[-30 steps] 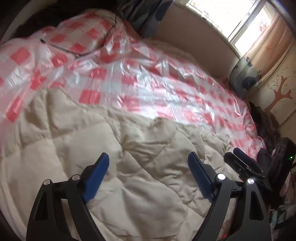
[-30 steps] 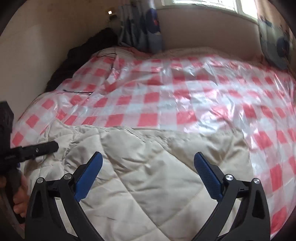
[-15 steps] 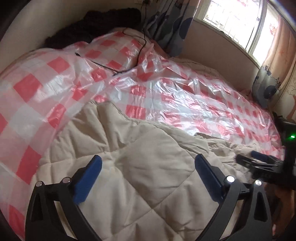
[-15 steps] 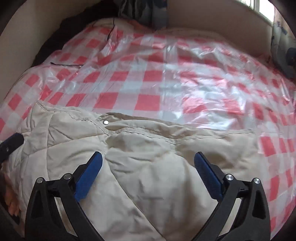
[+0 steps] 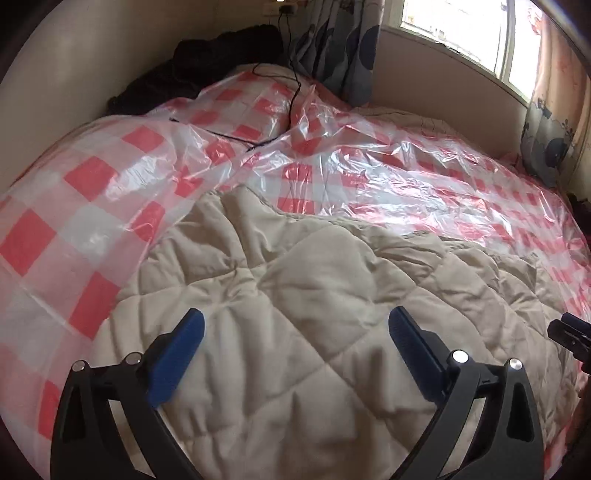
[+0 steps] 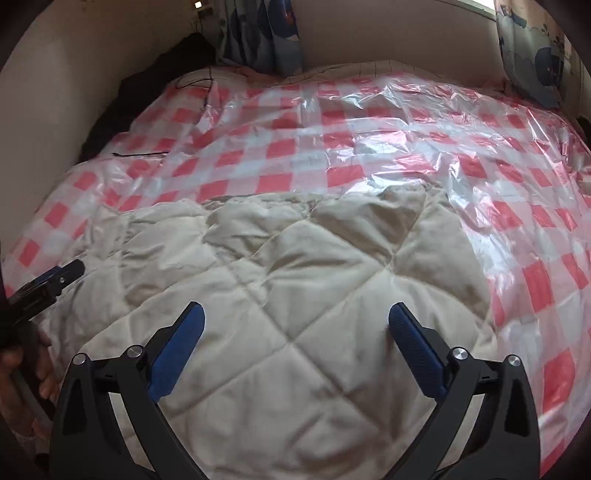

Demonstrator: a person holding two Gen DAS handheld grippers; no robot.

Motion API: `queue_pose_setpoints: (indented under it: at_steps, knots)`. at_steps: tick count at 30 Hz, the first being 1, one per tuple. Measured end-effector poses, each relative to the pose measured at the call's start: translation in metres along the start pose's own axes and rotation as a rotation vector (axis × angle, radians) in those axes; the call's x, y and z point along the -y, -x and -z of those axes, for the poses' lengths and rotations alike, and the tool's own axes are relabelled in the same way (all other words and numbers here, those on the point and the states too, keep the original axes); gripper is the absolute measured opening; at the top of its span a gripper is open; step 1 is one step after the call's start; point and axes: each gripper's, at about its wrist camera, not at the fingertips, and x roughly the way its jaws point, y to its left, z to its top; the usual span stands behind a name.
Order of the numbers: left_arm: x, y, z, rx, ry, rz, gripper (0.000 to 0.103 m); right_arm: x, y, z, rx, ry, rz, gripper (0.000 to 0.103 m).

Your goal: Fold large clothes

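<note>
- Quilted beige coat [image 5: 295, 295] lies spread on the bed, on top of the red-and-white checked plastic sheet [image 5: 369, 173], at the near edge of the bed, right in front of me.
- My left hand-held gripper [image 5: 295, 328] hangs over the coat's left part, jaws spread wide, nothing between the blue pads [image 5: 177, 354].
- My right hand-held gripper [image 6: 295, 325] hangs over the coat's right part, equally wide open and holding nothing; neither seems to touch the fabric, though I cannot be sure.
- From both hand-held grippers the coat lies straight ahead and below, running away from me toward the window [image 5: 461, 33].
- Its long axis, I judge, runs side to side across the bed, from one hand-held gripper to the other.
- The far edge [image 6: 295, 199] faces the window wall; the right side ends in a raised corner [image 6: 424, 195] on the plastic.
- Which end is collar or hem I cannot tell; the coat is rumpled and sleeves do not show clearly.
- Each hand is nearer its own side: left for the edge [image 5: 221, 199] by the wall, right for the raised corner.
- A black cable [image 5: 291, 96] lies well beyond the coat on the plastic.
</note>
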Motion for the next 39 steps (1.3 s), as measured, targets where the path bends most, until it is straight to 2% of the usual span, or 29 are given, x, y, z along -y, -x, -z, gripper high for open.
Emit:
queue_pose_setpoints:
  at_steps: [3, 6, 7, 11, 15, 19, 24, 26, 29, 33, 35, 36, 38, 39]
  knots:
    - [0.006, 0.041, 0.012, 0.049, -0.062, -0.003, 0.096, -0.002, 0.024, 0.031, -0.029, -0.029, -0.036, 0.097]
    - [0.009, 0.076, 0.025, 0.079, -0.107, -0.005, 0.096, -0.011, 0.044, 0.062, -0.053, -0.072, -0.13, 0.097]
    - [0.01, 0.086, 0.029, 0.09, -0.117, -0.007, 0.096, -0.02, 0.051, 0.071, -0.053, -0.062, -0.129, 0.097]
    - [0.005, 0.11, 0.048, 0.093, -0.135, -0.002, 0.096, -0.079, 0.07, 0.098, -0.039, 0.153, -0.098, 0.097]
    - [-0.012, 0.115, 0.065, 0.07, -0.104, -0.016, 0.096, -0.138, 0.06, 0.108, -0.05, 0.371, -0.017, 0.097]
    - [-0.026, 0.116, 0.071, 0.067, -0.085, -0.034, 0.096, -0.175, 0.043, 0.107, -0.024, 0.459, 0.068, 0.097]
    - [-0.034, 0.121, 0.07, 0.086, -0.091, -0.034, 0.096, -0.203, 0.017, 0.104, -0.006, 0.552, 0.161, 0.097]
    - [-0.036, 0.121, 0.071, 0.08, -0.097, -0.029, 0.096, -0.201, 0.011, 0.099, 0.006, 0.524, 0.165, 0.097]
    - [-0.039, 0.12, 0.071, 0.069, -0.09, -0.015, 0.096, -0.19, 0.009, 0.09, 0.029, 0.422, 0.119, 0.097]
    - [-0.04, 0.12, 0.073, 0.063, -0.09, -0.006, 0.096, -0.183, 0.011, 0.089, 0.071, 0.372, 0.092, 0.097]
    - [-0.039, 0.118, 0.075, 0.032, -0.092, 0.035, 0.096, -0.179, 0.012, 0.086, 0.082, 0.341, 0.068, 0.097]
    - [-0.04, 0.114, 0.076, -0.011, -0.083, 0.091, 0.096, -0.177, 0.013, 0.084, 0.083, 0.324, 0.056, 0.097]
    - [-0.044, 0.106, 0.08, -0.128, -0.023, 0.248, 0.096, -0.173, 0.016, 0.08, 0.089, 0.287, 0.032, 0.097]
    - [-0.05, 0.099, 0.082, -0.192, 0.041, 0.356, 0.096, -0.171, 0.017, 0.078, 0.091, 0.271, 0.021, 0.097]
